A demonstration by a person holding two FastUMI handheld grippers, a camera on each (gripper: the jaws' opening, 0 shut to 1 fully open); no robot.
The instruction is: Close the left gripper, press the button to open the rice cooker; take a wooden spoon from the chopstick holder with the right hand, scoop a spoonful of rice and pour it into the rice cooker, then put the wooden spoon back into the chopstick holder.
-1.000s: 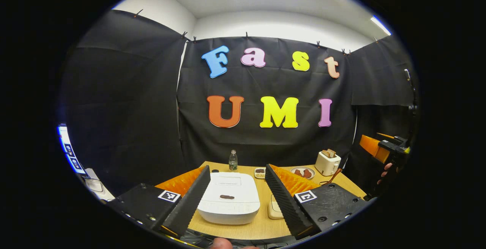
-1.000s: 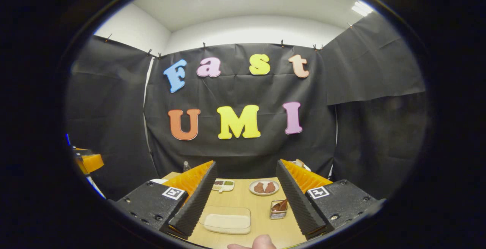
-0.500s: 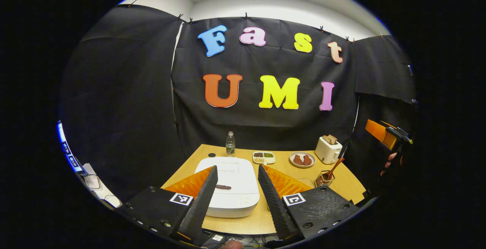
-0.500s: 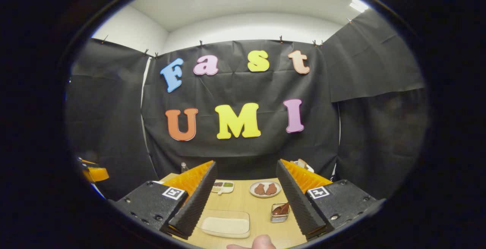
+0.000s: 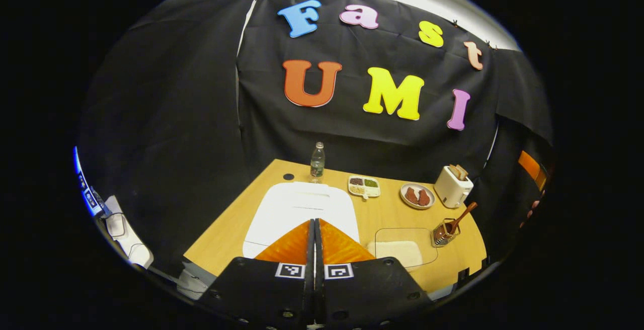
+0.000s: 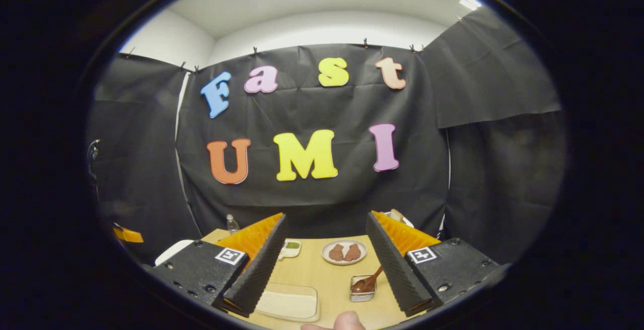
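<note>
L tool (image 5: 314,229) clenched, hovering over rice cooker (image 5: 297,207), lid down; R tool (image 6: 322,249) gaping, facing wooden spoon (image 6: 367,282) w/ chopstick holder (image 6: 362,290).

A white rice cooker (image 5: 301,208) sits on the light wood-grain worktop (image 5: 229,229). The toaster (image 5: 452,186) is cream, the wooden spoon (image 5: 464,216) reddish-brown, and the rice (image 5: 400,253) pale in its clear tray.
</note>
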